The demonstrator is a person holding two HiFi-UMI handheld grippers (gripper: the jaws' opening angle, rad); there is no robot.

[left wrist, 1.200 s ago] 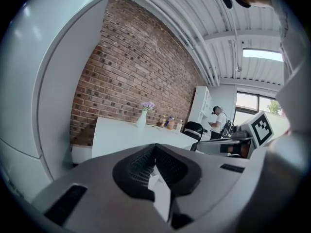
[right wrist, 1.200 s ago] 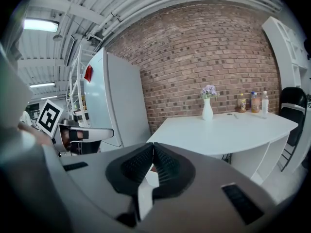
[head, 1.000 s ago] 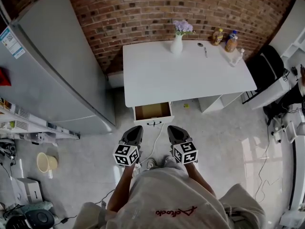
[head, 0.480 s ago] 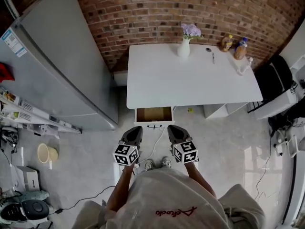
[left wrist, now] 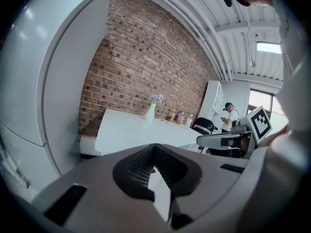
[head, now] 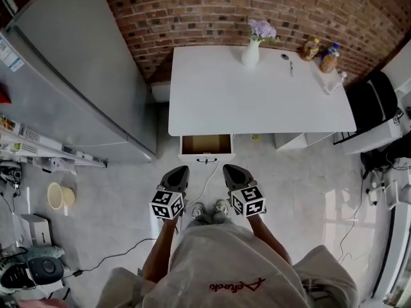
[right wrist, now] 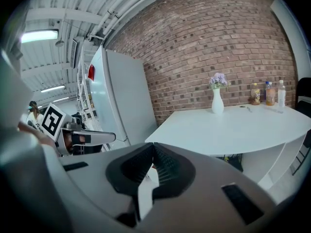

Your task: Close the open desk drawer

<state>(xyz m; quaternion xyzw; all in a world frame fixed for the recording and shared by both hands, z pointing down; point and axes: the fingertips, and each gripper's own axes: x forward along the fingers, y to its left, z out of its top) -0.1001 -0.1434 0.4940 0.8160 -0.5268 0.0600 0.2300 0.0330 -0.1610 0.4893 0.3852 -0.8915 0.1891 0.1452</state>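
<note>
**Both grippers closed and empty, short of the open drawer**

Head view. You stand facing a white rectangular desk (head: 257, 98) set against a red brick wall (head: 192, 11). The task's thing, a shallow white desk drawer with a brown wooden inside (head: 206, 145), stands pulled out under the desk's near edge, toward its left end. Its dark handle (head: 207, 161) faces you.

Your left gripper (head: 180, 170) and right gripper (head: 228, 168) hang side by side over the grey floor. They are near the drawer front but apart from it, one to each side of the handle, and both point toward the desk.

Left gripper view and right gripper view. Each pair of jaws lies pressed together, with nothing between them.

Surroundings. Along the desk's far edge stand a white vase of lilac flowers (head: 250, 53) and, toward the right corner, two small bottles (head: 311, 48). A tall grey refrigerator (head: 70, 88) stands to the left of the desk. A thin white cable (head: 210, 181) lies on the floor between the grippers.
</note>
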